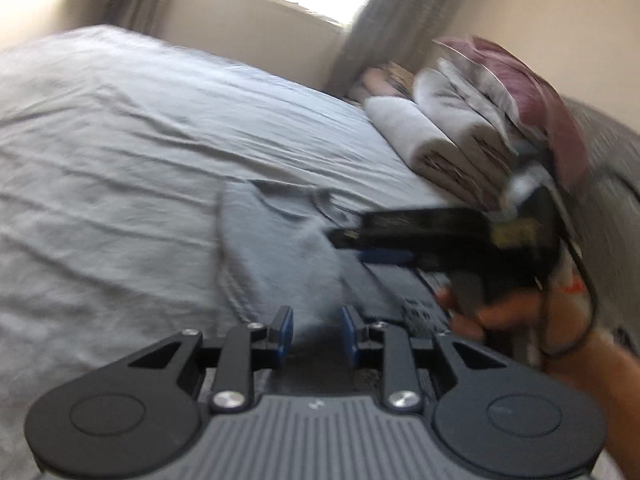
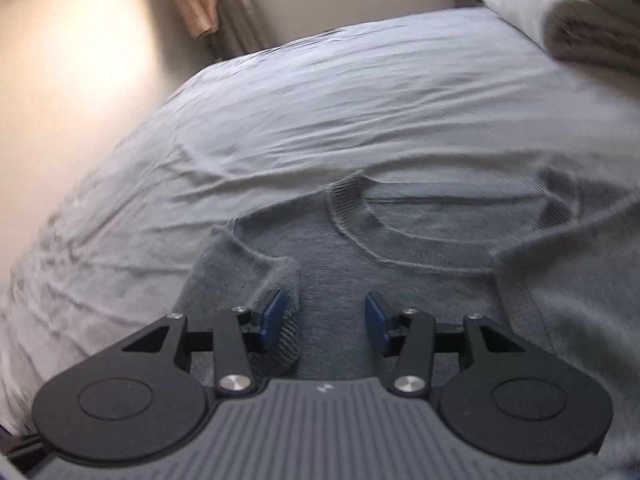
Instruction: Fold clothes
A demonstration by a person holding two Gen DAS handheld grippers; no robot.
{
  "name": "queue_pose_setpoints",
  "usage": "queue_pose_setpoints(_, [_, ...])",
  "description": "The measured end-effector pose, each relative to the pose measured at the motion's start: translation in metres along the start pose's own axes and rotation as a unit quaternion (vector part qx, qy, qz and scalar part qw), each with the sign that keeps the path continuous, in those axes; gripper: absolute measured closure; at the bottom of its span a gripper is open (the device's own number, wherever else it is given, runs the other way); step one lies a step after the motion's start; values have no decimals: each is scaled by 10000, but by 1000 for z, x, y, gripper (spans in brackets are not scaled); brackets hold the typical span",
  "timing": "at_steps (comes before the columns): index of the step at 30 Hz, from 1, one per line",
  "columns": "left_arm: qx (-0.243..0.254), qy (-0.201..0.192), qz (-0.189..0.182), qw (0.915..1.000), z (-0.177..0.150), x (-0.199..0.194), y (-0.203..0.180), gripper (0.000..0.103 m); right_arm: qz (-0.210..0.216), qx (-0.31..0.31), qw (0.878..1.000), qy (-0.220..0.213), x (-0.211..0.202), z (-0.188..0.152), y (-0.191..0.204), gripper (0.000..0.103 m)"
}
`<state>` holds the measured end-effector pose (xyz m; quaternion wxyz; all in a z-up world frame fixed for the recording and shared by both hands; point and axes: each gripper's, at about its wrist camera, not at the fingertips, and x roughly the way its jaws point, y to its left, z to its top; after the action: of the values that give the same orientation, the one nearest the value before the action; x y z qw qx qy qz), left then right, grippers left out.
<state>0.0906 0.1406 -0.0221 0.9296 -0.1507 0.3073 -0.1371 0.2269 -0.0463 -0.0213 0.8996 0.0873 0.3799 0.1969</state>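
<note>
Grey bedsheet [image 2: 320,100] under grey sweater [image 2: 400,248]; left gripper [image 1: 316,330] pinching sleeve fabric, right gripper [image 2: 326,316] parted, empty, beside folded cuff; risk: thin pinch slips, sleeve fold falls open

A grey knitted sweater [image 2: 400,248] with a ribbed collar is seen on a pale grey-blue bed sheet [image 2: 320,100]. Blue pads on black fingers mark each hand-held gripper. White and maroon folded linens [image 1: 460,120] are stacked before beige walls.
</note>
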Motion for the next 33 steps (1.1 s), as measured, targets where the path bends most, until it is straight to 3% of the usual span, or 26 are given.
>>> queue_pose_setpoints(3, [449,66,-172,9988,-7,6,-9,76,-9,-547,9985,29,9,-1,15,53])
queue_pose_setpoints(7, [983,169,132,9949,-16,18,-19,76,19,-1382,9904,58,18,-6,35,55])
queue_pose_setpoints(9, [1196,177,339,9921,-19,22,-23,76,40,-1686,9857,68,19,-9,40,74])
queue_pose_setpoints(10, [1289,163,414,9907,-20,23,-26,76,122,-1719,9850,114,19,-8,40,91])
queue_pose_setpoints(13, [1631,70,670,9843,-22,24,-37,76,244,-1615,9865,104,14,-2,35,95])
queue_pose_setpoints(19, [2555,-30,1057,9610,-26,28,-68,76,427,-1273,9909,44,-12,19,10,95])
queue_pose_setpoints(26, [3637,103,1336,9218,-39,40,-90,76,679,-616,9955,248,-31,37,-36,93])
queue_pose_setpoints(33, [4509,220,1377,8816,-44,45,-94,76,799,-72,9959,410,-30,21,-68,69])
